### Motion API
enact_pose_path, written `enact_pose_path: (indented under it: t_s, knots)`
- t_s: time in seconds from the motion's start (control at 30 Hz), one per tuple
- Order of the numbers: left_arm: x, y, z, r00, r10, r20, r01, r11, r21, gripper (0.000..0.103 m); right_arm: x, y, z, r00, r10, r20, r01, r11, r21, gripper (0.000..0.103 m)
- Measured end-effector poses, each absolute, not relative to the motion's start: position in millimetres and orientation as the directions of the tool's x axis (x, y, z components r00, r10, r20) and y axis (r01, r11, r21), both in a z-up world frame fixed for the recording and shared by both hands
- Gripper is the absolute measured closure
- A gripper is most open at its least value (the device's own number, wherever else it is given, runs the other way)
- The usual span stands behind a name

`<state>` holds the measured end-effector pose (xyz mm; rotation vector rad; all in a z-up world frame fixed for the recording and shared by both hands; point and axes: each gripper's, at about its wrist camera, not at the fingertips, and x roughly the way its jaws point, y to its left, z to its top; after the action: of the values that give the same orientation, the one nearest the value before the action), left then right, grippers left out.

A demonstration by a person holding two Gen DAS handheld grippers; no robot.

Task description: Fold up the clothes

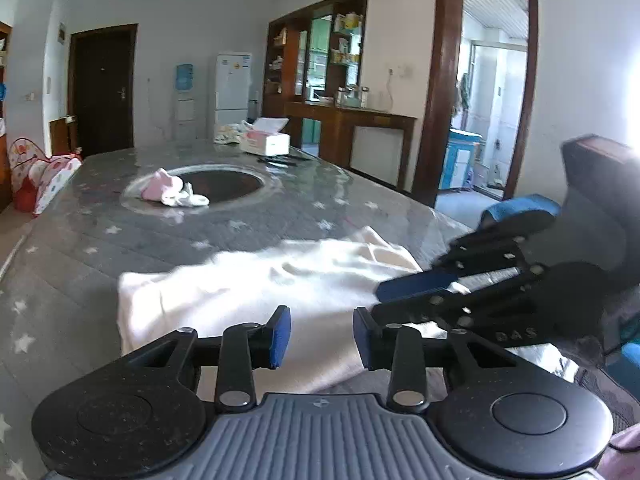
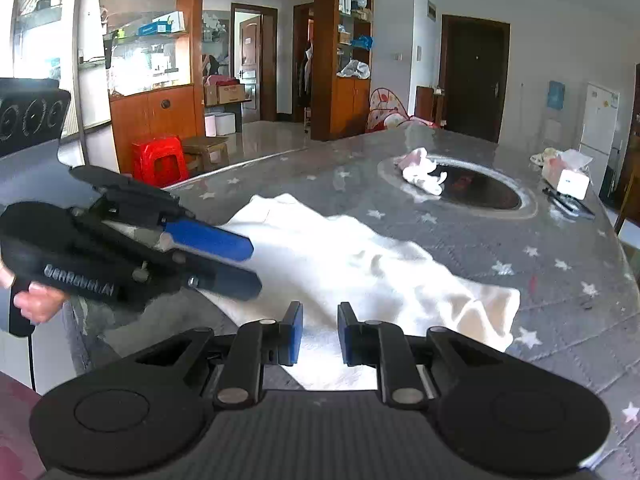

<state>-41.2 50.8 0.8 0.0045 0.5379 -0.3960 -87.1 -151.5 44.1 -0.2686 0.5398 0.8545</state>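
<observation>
A soft, limp white cloth garment [image 2: 340, 264] is spread rumpled on the grey star-patterned tabletop [image 2: 540, 280]. Both the left gripper [image 1: 322, 334] and right gripper [image 2: 320, 330] are held with fingers spread, empty. Light, drapable handling is expected; edges or corners are best pinched.

Sunlit white walls [image 1: 200, 12] enclose dark wooden doors [image 1: 102, 88], open wooden shelving [image 2: 152, 40], a white fridge [image 1: 233, 84], a red stool [image 2: 159, 160] and a glossy floor [image 2: 256, 136].
</observation>
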Motion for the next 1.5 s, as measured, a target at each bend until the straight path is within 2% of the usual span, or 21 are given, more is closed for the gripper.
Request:
enact_pose_path:
  t_s: [0.07,0.33,0.53,0.57,0.77,0.93,1.03,1.13,1.3,1.5]
  knots:
    - [-40,51,-5,0.778,-0.363,-0.512,0.362,0.926,-0.105,0.069,-87,-150,38,0.53,0.635,-0.562,-0.773,0.634,-0.013,0.086]
    - [-29,65,-10,0.761,-0.384,-0.523,0.336,0.923,-0.189,0.067,-81,-151,32,0.512,0.635,-0.578,-0.769,0.639,0.021,0.086]
    - [-20,99,-11,0.78,-0.339,-0.526,0.225,0.936,-0.271,0.069,-79,-153,31,0.516,0.634,-0.576,-0.762,0.647,0.029,0.082]
    - [-20,105,-13,0.781,-0.34,-0.523,0.214,0.934,-0.287,0.072,-79,-153,31,0.518,0.633,-0.575,-0.762,0.647,0.027,0.082]
    - [-15,127,-7,0.798,-0.332,-0.502,0.152,0.918,-0.365,0.072,-79,-152,31,0.521,0.629,-0.577,-0.761,0.648,0.02,0.082]
    - [-1,123,-3,0.807,-0.308,-0.505,0.146,0.931,-0.335,0.072,-79,-151,31,0.524,0.626,-0.577,-0.758,0.652,0.018,0.081]
    - [9,122,-2,0.805,-0.287,-0.519,0.133,0.94,-0.313,0.078,-78,-151,31,0.524,0.626,-0.577,-0.757,0.653,0.02,0.081]
    - [19,121,-2,0.803,-0.266,-0.533,0.121,0.949,-0.291,0.077,-78,-151,31,0.524,0.627,-0.577,-0.757,0.653,0.021,0.081]
    - [35,109,1,0.788,-0.322,-0.525,0.183,0.936,-0.3,0.077,-78,-152,31,0.523,0.63,-0.575,-0.756,0.654,0.029,0.08]
    - [65,111,-7,0.778,-0.298,-0.554,0.134,0.939,-0.316,0.077,-78,-153,31,0.522,0.633,-0.572,-0.754,0.656,0.037,0.08]
